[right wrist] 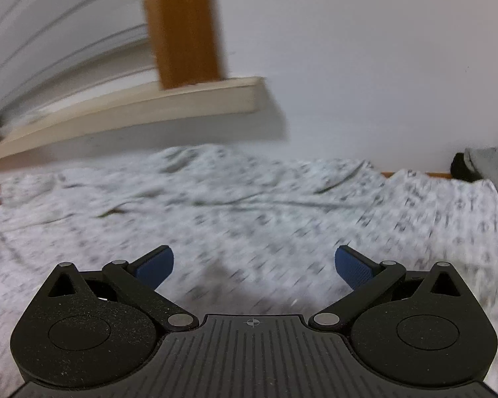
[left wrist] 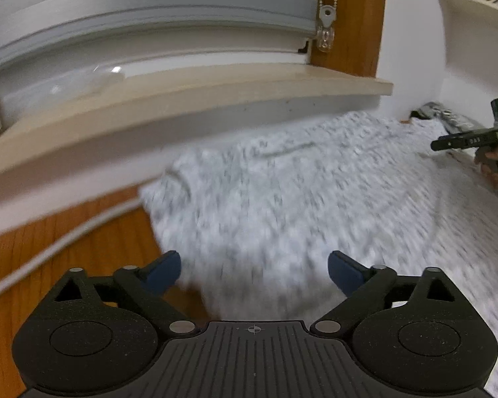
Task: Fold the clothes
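A wooden table [left wrist: 66, 258] stands under a window sill [left wrist: 215, 89], against a white wall. On it the white patterned garment [left wrist: 282, 199] lies spread out, with creases near the wall. The left gripper [left wrist: 254, 270] and the right gripper [right wrist: 254, 267] both hang above the cloth, jaws wide and holding nothing. The risk, I think: a fast approach may pinch a single layer or drag the cloth off the table edge.

Black hand-held gripper [left wrist: 254, 270], blue pads [left wrist: 164, 272]
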`<action>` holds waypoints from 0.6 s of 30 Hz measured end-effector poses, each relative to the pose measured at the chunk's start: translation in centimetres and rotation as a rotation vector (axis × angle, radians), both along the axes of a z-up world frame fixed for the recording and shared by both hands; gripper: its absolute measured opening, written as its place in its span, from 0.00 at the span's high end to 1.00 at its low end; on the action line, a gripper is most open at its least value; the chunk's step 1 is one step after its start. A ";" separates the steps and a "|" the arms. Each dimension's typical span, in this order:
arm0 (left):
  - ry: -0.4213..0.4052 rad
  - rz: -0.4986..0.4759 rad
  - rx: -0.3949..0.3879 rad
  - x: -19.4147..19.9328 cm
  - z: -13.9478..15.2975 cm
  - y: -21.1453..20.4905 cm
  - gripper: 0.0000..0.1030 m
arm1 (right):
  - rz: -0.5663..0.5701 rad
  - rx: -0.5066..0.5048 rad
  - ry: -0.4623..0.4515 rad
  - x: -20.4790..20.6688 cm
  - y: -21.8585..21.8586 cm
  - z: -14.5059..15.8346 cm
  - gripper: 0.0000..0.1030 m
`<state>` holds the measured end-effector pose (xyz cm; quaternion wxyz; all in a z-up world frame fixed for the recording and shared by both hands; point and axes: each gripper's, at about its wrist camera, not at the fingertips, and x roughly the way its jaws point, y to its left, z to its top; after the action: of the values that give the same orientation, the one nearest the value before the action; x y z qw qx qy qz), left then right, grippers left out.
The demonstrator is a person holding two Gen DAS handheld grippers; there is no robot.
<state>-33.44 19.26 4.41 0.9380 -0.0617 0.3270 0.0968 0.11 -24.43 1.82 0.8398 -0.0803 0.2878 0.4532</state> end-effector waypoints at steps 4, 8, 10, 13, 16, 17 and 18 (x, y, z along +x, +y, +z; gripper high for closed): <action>0.008 0.009 -0.042 -2.6 -0.4 -1.3 0.34 | 0.014 -0.017 -0.001 -1.5 0.9 0.0 0.00; 0.012 -0.016 -0.068 -3.8 -0.7 -3.0 0.34 | -0.006 -0.043 0.013 -1.5 0.8 -1.0 0.00; 0.008 -0.025 -0.071 -4.2 -0.7 -3.6 0.34 | -0.015 -0.028 0.029 -1.4 0.4 -0.9 0.00; -0.001 -0.019 -0.076 -4.1 -0.9 -3.8 0.36 | -0.027 -0.029 0.051 -1.0 0.3 -0.9 0.00; -0.019 -0.008 -0.087 -4.1 -1.0 -3.6 0.42 | -0.024 -0.024 0.055 -1.0 0.1 -0.8 0.00; -0.027 0.000 -0.089 -4.1 -1.0 -3.4 0.46 | -0.026 -0.021 0.057 -0.9 0.1 -0.9 0.00; -0.035 0.008 -0.089 -4.1 -1.0 -3.3 0.53 | -0.027 -0.018 0.059 -0.9 0.0 -0.9 0.00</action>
<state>-37.55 15.99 3.45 0.9395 -0.1063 0.3143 0.0846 -0.80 -24.38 0.87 0.8364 -0.0703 0.3174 0.4413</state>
